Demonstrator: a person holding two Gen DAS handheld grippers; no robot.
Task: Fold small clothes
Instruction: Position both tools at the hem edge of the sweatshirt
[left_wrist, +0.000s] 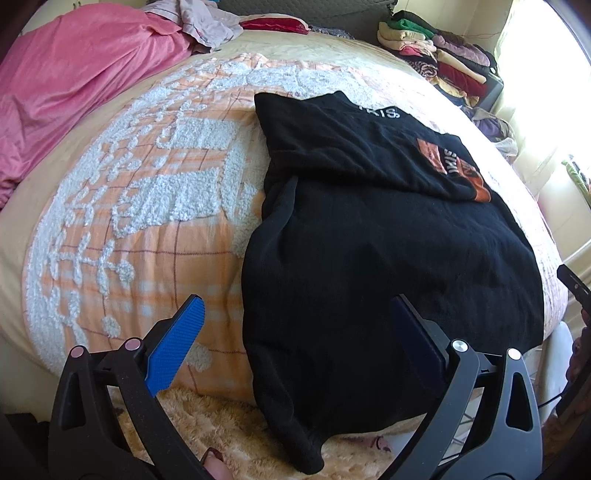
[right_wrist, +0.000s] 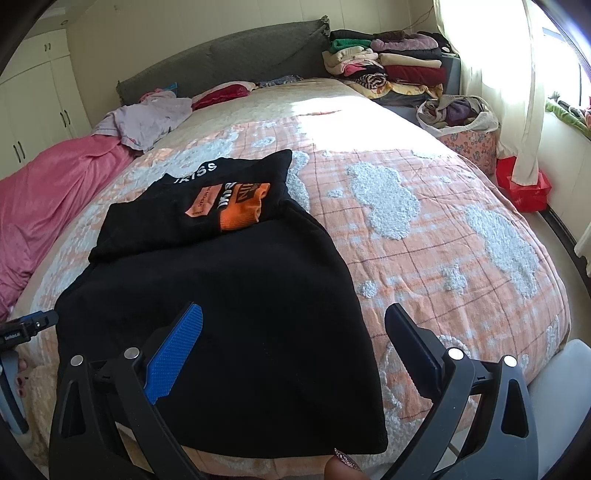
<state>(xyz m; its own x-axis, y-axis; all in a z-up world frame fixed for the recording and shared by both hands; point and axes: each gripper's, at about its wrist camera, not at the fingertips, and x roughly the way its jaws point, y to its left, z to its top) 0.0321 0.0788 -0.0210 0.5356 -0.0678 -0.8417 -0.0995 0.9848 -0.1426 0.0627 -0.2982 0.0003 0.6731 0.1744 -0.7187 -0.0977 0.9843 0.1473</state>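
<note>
A black garment (left_wrist: 388, 251) with an orange print and white lettering lies partly folded on the bed, its far part folded over toward me. It also shows in the right wrist view (right_wrist: 229, 295). My left gripper (left_wrist: 295, 314) is open and empty, hovering over the garment's near left edge. My right gripper (right_wrist: 295, 317) is open and empty above the garment's near right part. The near hem hangs slightly over the bed edge.
The bed carries an orange checked quilt (right_wrist: 424, 229) with white fluffy patches. A pink blanket (left_wrist: 74, 81) lies at the left. Stacks of folded clothes (right_wrist: 391, 62) stand at the far right. A bag of clothes (right_wrist: 458, 118) stands beside the bed.
</note>
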